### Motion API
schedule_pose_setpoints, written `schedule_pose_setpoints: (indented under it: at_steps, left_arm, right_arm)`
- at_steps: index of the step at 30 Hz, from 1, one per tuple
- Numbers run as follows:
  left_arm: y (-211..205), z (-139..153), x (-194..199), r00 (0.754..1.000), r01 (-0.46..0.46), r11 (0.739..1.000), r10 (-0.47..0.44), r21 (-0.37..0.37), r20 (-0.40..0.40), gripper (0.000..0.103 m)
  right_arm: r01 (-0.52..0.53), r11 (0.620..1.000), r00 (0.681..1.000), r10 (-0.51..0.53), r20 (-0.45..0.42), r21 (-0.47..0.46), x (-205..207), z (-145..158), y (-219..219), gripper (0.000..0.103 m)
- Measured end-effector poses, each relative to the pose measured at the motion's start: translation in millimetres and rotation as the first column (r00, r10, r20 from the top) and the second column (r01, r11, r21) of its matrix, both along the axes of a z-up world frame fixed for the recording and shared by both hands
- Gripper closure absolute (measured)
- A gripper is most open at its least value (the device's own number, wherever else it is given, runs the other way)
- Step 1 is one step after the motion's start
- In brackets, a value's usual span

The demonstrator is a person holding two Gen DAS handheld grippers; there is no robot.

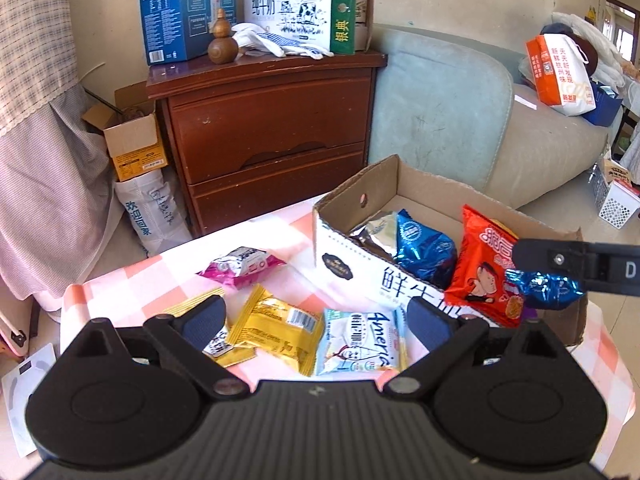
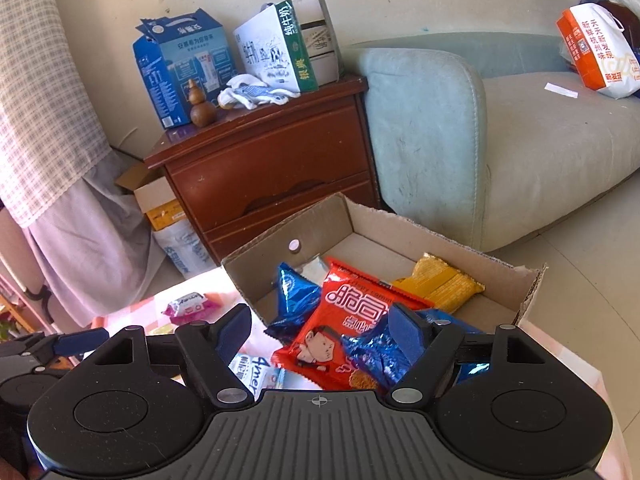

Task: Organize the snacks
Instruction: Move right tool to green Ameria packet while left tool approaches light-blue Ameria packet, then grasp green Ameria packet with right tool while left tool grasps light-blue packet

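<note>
A cardboard box stands on the checked table and holds a red snack packet, a blue packet and a yellow one. My right gripper is open over the box's near edge; a crinkled blue packet lies against its right finger. My left gripper is open and empty above loose packets on the table: a yellow one, a white-blue one and a pink one.
A brown wooden nightstand with cartons on top stands behind the table. A pale blue sofa is to the right with an orange-white bag. Boxes and a sack sit on the floor at left.
</note>
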State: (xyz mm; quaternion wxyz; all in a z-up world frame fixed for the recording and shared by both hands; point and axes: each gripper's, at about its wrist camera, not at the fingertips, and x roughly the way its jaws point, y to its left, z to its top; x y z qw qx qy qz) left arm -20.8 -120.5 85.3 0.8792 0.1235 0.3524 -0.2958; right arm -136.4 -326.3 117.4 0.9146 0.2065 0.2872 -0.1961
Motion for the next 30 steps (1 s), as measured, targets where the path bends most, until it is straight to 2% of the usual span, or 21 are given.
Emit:
schedule_pose_setpoints:
  at_steps: [4,10,14,19,22,26,30]
  left_arm:
    - [28.5,0.7,14.7,0.997,-0.072,0.997,0.071,0.042,0.020,0.006]
    - [75.0,-14.9,44.9,0.987,-0.155,0.984,0.158,0.088,-0.034,0.006]
    - [93.7,-27.6,57.1,0.977,-0.200,0.974,0.207,0.108,-0.055,0.006]
    - [102.3,-41.3,69.9,0.967,-0.241,0.961,0.249,0.135,-0.047,0.006]
    - [100.1,-52.5,75.2,0.967,-0.242,0.953,0.252,0.181,-0.038,0.007]
    - [97.3,-64.4,80.7,0.967,-0.241,0.946,0.253,0.217,-0.028,0.007]
    - [94.7,-74.2,86.5,0.971,-0.229,0.942,0.238,0.245,-0.004,0.007]
  right_arm:
    - [-0.043,0.999,0.998,0.044,-0.038,0.023,-6.8,-4.5,18.4,0.024]
    - [-0.072,0.992,0.993,0.081,-0.087,0.104,-16.1,-18.4,37.0,0.020]
    - [-0.019,0.985,0.987,0.046,-0.156,0.173,-8.9,-34.0,40.9,0.020]
    - [0.074,0.974,0.973,-0.023,-0.230,0.213,0.3,-51.6,47.6,0.020]
    - [0.118,0.974,0.958,-0.061,-0.280,0.191,7.9,-60.7,52.3,0.020]
    - [0.181,0.976,0.922,-0.124,-0.368,0.124,18.5,-76.3,59.8,0.020]
    - [0.213,0.970,0.898,-0.147,-0.414,0.118,25.2,-89.9,63.4,0.020]
